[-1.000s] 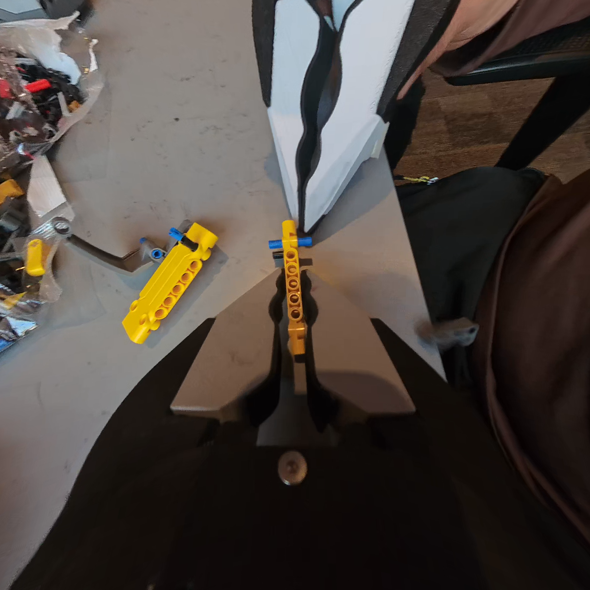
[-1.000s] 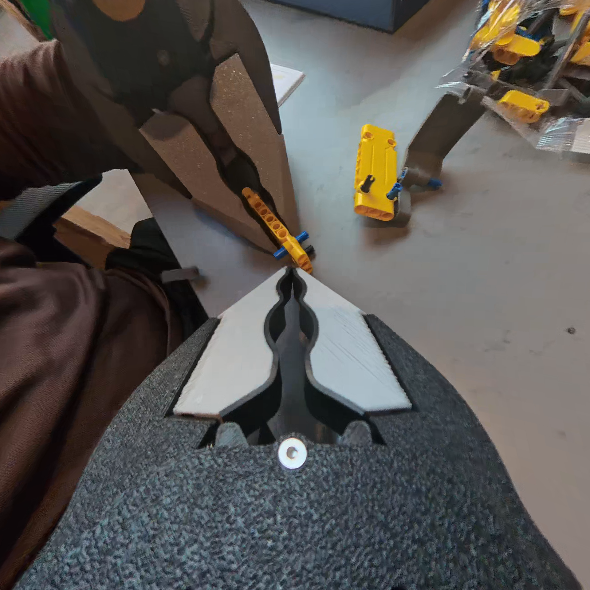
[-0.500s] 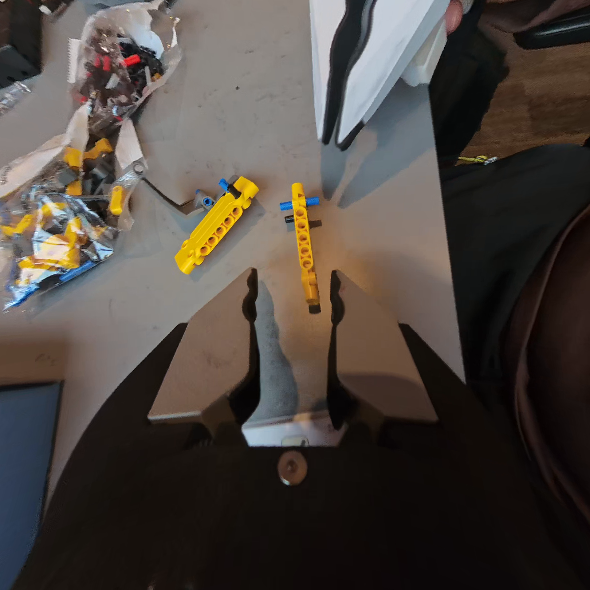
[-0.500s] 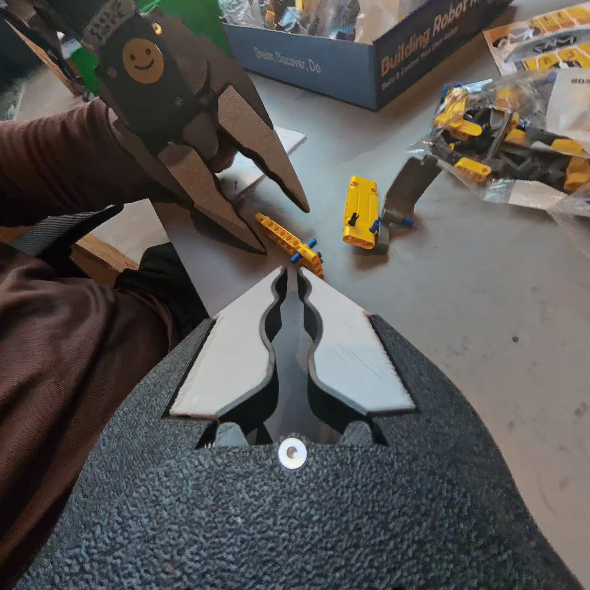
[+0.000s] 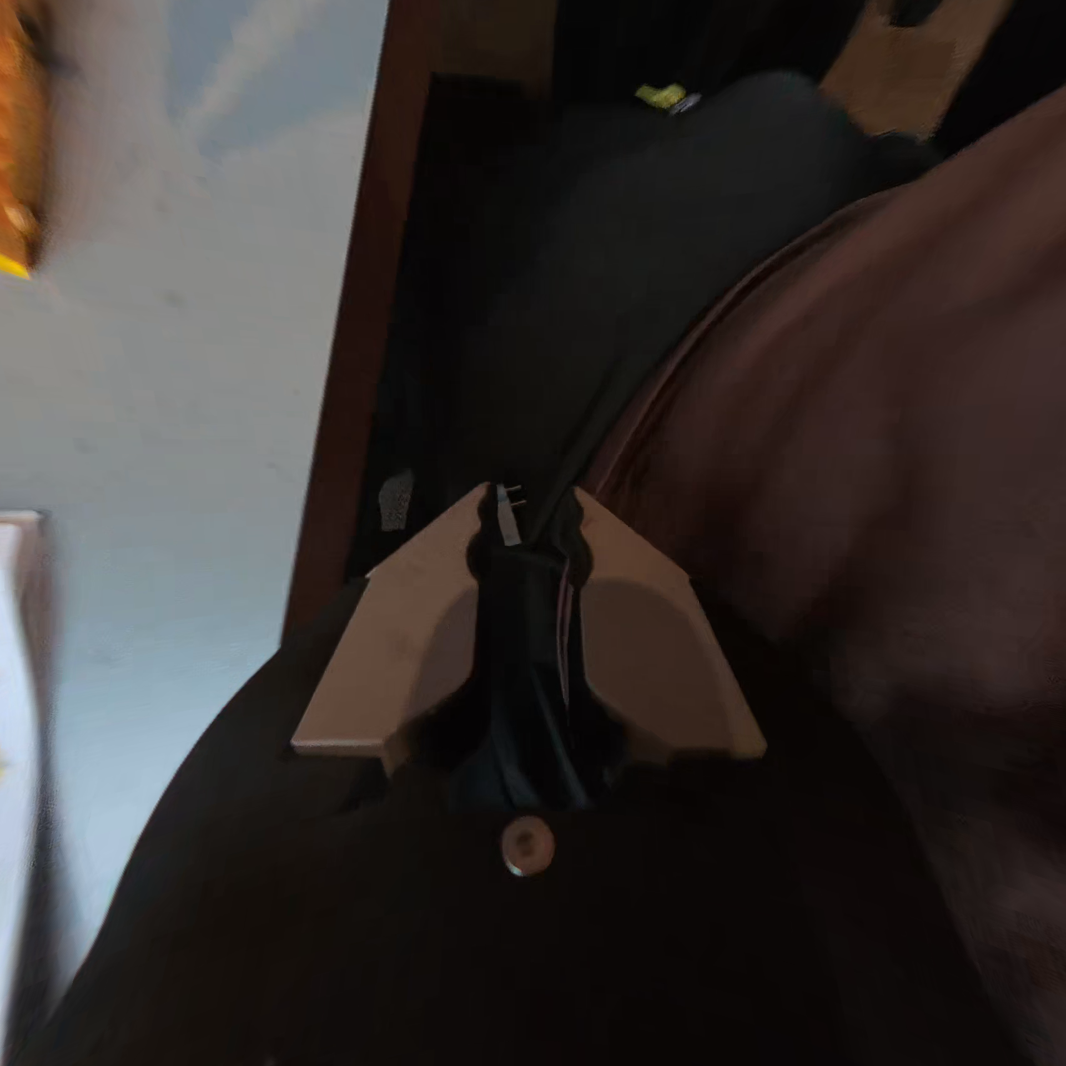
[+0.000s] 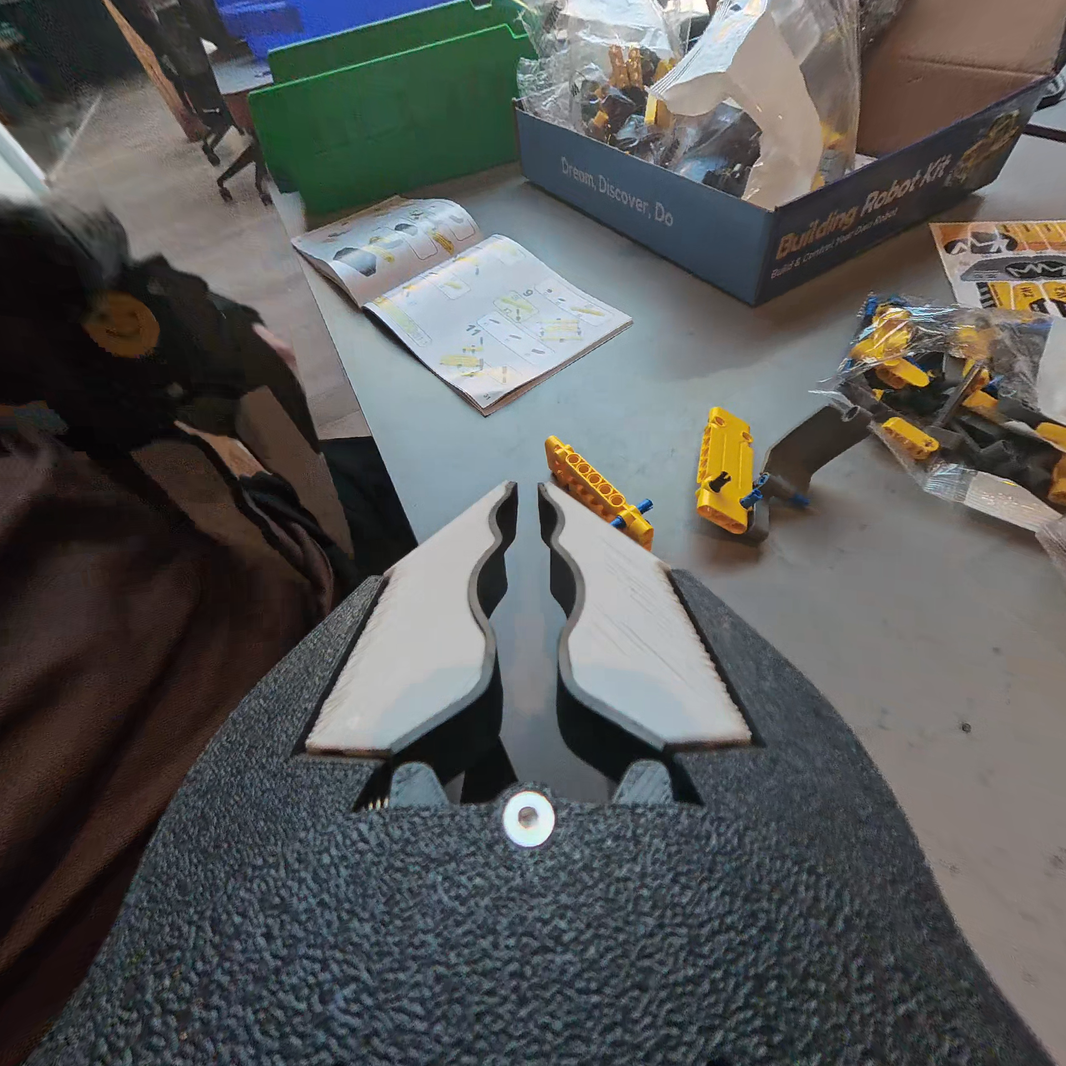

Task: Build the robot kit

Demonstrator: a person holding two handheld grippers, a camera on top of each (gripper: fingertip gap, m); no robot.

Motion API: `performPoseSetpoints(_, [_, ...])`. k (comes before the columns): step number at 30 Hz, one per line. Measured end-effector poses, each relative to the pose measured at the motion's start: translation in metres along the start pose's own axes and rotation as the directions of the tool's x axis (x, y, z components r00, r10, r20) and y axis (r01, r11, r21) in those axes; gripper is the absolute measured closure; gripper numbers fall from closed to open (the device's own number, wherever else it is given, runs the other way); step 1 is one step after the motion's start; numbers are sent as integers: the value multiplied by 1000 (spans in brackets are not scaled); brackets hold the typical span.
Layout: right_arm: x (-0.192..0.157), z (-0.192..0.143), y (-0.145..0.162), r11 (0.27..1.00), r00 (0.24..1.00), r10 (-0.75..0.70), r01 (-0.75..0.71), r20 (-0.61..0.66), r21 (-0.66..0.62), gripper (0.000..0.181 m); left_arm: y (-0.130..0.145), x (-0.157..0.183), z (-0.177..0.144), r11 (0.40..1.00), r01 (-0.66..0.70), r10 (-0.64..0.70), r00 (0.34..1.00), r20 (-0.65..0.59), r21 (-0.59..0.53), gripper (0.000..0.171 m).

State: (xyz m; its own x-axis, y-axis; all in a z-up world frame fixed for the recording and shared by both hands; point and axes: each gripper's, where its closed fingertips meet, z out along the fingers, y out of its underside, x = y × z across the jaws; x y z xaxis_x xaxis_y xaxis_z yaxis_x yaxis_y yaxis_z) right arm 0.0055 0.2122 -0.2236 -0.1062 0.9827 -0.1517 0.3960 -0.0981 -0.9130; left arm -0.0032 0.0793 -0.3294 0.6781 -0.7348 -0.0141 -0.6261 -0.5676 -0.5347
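A yellow-orange holed beam with a blue pin (image 6: 600,490) lies on the grey table (image 6: 807,663), just beyond and right of my right gripper (image 6: 528,489). The right gripper's jaws are nearly together and hold nothing. My left gripper (image 5: 530,493) is open and empty. It points past the table edge (image 5: 340,404) at dark clothing on a person's lap; this view is blurred. The left gripper also shows blurred at the left of the right wrist view (image 6: 173,357), away from the beam.
A yellow panel piece (image 6: 724,467) joined to a grey bent part (image 6: 807,447) lies right of the beam. An open booklet (image 6: 461,300), a blue box of bagged parts (image 6: 663,207), a parts bag (image 6: 952,398), a sticker sheet (image 6: 1003,259) and green bins (image 6: 381,115) lie farther back. There is about 15 cm between the tips of the two grippers.
My left gripper let go of the beam, then swung off to the right past the table edge with its jaws narrower. My right gripper drew back and up, so more of the table shows.
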Motion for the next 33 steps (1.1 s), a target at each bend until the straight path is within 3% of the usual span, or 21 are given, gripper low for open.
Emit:
performPoseSetpoints(3, [-4,1,1,1000,1000,-12,12,0,-9,174,17,-17,23,998,46,-42,992,115,-30,145])
performPoseSetpoints(10, [-13,0,2,999,999,-45,45,-2,-19,174,31,-5,56,991,108,-104,993,57,-83,153])
performPoseSetpoints(17, [-14,-8,2,999,999,-52,52,-16,-7,175,38,-9,70,982,151,-148,988,34,-111,147])
performPoseSetpoints(21, [-10,-10,4,1000,1000,-27,27,-14,-4,176,40,-7,75,983,141,-142,990,1,-120,158])
performPoseSetpoints(30, [-9,-14,2,1000,1000,-10,10,0,13,176,36,-3,53,996,48,-45,998,42,-80,159])
performPoseSetpoints(33, [-14,-18,-2,999,999,-26,26,17,30,175,19,-3,32,999,-34,30,994,103,32,159])
